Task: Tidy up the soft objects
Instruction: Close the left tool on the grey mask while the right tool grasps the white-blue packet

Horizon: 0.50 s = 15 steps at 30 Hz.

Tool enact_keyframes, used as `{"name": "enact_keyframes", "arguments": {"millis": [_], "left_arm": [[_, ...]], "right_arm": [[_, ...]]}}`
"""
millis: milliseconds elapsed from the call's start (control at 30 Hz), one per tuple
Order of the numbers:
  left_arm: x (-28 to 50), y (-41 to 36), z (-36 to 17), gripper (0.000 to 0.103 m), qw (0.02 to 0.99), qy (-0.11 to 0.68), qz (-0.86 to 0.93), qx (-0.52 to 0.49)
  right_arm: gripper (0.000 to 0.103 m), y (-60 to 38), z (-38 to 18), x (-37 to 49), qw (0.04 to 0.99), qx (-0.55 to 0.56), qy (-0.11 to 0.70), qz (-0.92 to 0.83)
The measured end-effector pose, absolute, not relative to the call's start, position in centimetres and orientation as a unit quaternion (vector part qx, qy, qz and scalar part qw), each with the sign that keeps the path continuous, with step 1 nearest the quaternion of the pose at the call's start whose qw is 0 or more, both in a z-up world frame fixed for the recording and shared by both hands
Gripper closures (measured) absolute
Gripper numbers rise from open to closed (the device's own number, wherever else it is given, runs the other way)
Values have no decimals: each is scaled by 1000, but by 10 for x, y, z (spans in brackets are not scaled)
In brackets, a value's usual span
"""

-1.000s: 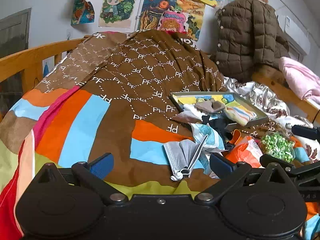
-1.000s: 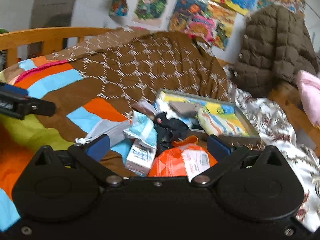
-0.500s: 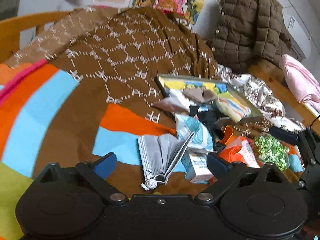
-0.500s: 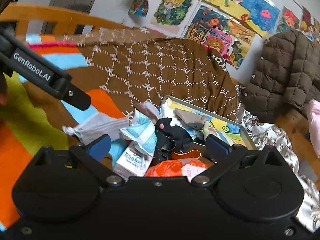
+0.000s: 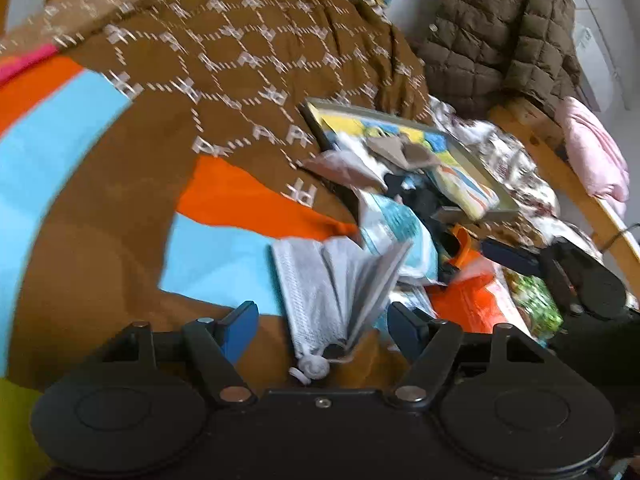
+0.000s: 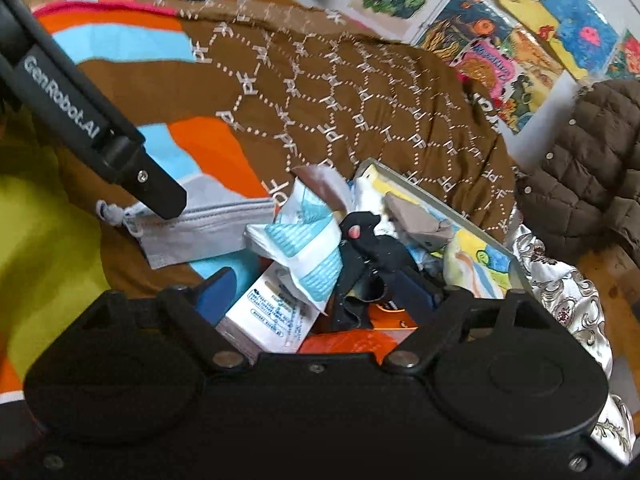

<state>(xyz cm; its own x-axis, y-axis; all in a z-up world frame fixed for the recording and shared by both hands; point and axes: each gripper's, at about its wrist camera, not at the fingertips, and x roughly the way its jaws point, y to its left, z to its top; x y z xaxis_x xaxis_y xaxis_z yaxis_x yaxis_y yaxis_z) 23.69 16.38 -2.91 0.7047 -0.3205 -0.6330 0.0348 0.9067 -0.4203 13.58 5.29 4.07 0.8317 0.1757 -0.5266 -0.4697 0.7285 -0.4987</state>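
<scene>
A pile of soft things lies on the patterned quilt (image 5: 248, 80). The grey face masks (image 5: 332, 288) lie between the blue pads of my left gripper (image 5: 322, 326); its jaws are closing and the pads stand clear of the masks. My right gripper (image 6: 316, 292) is closing too, with a white tissue pack (image 6: 272, 312), a white-and-blue packet (image 6: 304, 256) and a black cloth (image 6: 368, 256) between its fingers, none pressed. A colourful framed tray (image 5: 476, 152) (image 6: 516, 264) behind the pile holds a beige cloth (image 6: 420, 220). The left finger (image 6: 100, 120) reaches over the masks (image 6: 208, 228).
An orange packet (image 5: 464, 300) and a green packet (image 5: 536, 308) lie right of the masks, beside the right gripper's body (image 5: 580, 276). A brown puffer jacket (image 5: 500, 32) and pink cloth (image 5: 596, 156) hang on the wooden bed rail (image 5: 532, 120). Posters (image 6: 500, 40) cover the wall.
Both grippers have come down and forward onto the pile, and their jaws have narrowed. The grey masks now sit between the left pads; the tissue pack sits between the right fingers.
</scene>
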Motion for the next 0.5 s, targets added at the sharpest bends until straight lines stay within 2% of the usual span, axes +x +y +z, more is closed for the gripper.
{"name": "enact_keyframes", "arguments": {"millis": [133, 200, 367, 500], "left_arm": [[243, 161, -40, 30, 898, 380, -119, -190], [243, 162, -44, 38, 898, 380, -118, -189], [246, 169, -47, 56, 896, 377, -116, -203], [245, 167, -48, 71, 897, 379, -117, -195]], "right_arm": [[33, 64, 27, 144, 895, -341, 226, 178], [34, 70, 20, 150, 890, -356, 222, 177], [51, 81, 7, 160, 884, -367, 226, 178], [57, 87, -1, 165, 881, -373, 224, 183]]}}
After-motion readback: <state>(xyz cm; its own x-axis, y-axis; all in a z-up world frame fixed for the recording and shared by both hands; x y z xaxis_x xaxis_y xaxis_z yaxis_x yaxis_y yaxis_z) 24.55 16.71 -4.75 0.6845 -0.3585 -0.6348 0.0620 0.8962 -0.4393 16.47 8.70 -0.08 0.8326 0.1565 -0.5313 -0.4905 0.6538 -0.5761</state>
